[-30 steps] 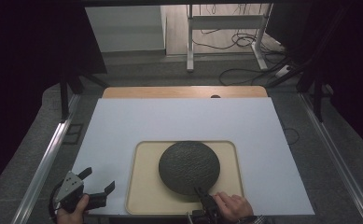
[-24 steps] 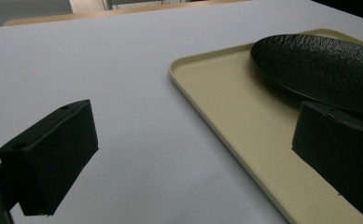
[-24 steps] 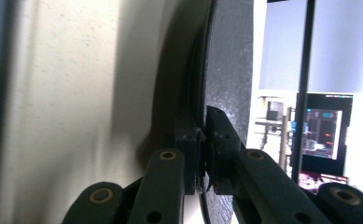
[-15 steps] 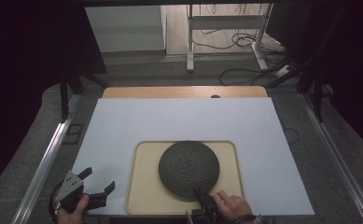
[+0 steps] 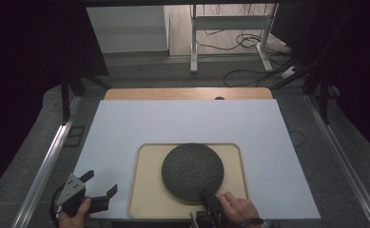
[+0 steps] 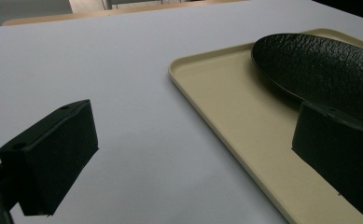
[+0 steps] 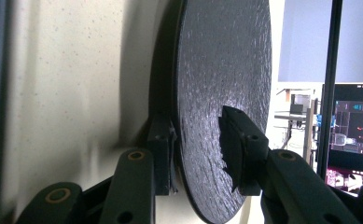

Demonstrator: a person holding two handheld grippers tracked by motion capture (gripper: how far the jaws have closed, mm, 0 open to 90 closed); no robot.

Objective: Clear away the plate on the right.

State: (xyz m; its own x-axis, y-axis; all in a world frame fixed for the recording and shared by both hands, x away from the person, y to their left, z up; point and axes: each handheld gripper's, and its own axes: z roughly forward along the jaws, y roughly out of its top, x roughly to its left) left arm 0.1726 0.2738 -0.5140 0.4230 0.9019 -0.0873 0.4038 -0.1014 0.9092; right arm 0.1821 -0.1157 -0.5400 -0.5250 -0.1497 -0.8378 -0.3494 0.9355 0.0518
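Note:
A round, dark, rough-textured plate (image 5: pixel 192 171) lies on a beige tray (image 5: pixel 147 190) at the near middle of the table. My right gripper (image 5: pixel 205 194) is at the plate's near rim. In the right gripper view the plate (image 7: pixel 216 70) has its rim between the jaws of the right gripper (image 7: pixel 195 144). One jaw is under it by the tray (image 7: pixel 67 93), the other stands a little off its top face. These jaws have just been opening. My left gripper (image 5: pixel 102 181) rests open and holds nothing, left of the tray. Its own view shows the left gripper (image 6: pixel 195 154), the tray (image 6: pixel 226 102) and the plate (image 6: pixel 319 70).
A white sheet (image 5: pixel 182 123) covers most of the table, with a wooden strip (image 5: pixel 187 93) along the far edge. Metal rails (image 5: pixel 49 161) run down both sides. Desk legs and cables (image 5: pixel 249 42) lie on the floor beyond. A lit monitor (image 7: pixel 354 126) stands off the table.

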